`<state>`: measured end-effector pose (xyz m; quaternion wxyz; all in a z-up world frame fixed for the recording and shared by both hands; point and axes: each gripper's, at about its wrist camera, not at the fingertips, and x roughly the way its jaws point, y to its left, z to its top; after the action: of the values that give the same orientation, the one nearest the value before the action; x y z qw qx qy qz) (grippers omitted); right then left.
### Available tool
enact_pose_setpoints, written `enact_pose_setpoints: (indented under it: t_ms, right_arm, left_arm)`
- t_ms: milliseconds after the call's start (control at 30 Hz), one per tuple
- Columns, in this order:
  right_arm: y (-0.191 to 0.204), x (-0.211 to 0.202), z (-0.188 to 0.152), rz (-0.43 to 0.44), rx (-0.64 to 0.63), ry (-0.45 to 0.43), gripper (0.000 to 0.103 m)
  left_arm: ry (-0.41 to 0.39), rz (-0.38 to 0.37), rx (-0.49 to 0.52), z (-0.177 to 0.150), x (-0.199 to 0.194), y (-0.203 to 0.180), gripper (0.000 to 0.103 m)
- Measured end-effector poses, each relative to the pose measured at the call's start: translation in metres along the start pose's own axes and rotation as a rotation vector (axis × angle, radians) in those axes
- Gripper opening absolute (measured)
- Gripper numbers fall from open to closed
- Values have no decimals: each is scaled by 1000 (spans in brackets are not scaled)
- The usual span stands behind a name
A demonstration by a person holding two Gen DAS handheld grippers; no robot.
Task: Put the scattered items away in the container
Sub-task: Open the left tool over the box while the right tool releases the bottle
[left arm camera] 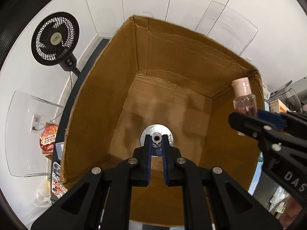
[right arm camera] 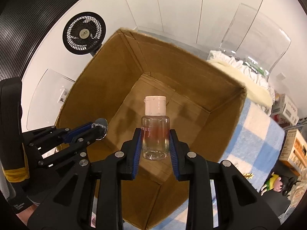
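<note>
Clear bottle (right arm camera: 155, 134) is clamped in right gripper (right arm camera: 155, 143) jaws, metal disc (left arm camera: 156, 136) in left gripper (left arm camera: 157, 147) jaws, cardboard box (right arm camera: 119, 80) below both

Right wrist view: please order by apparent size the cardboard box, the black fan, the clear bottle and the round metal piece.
1. cardboard box
2. black fan, though it stands farther away
3. clear bottle, near the camera in the right gripper
4. round metal piece, held by the left gripper
</note>
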<state>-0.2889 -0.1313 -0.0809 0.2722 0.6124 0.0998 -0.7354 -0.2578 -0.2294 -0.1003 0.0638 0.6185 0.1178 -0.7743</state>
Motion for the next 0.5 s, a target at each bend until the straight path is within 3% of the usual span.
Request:
enact_pose_setpoints:
  t_ms: [500]
  right_arm:
    - [3, 42, -13, 1, 41, 84, 29]
  left_arm:
    - [55, -16, -35, -3, 24, 6, 10]
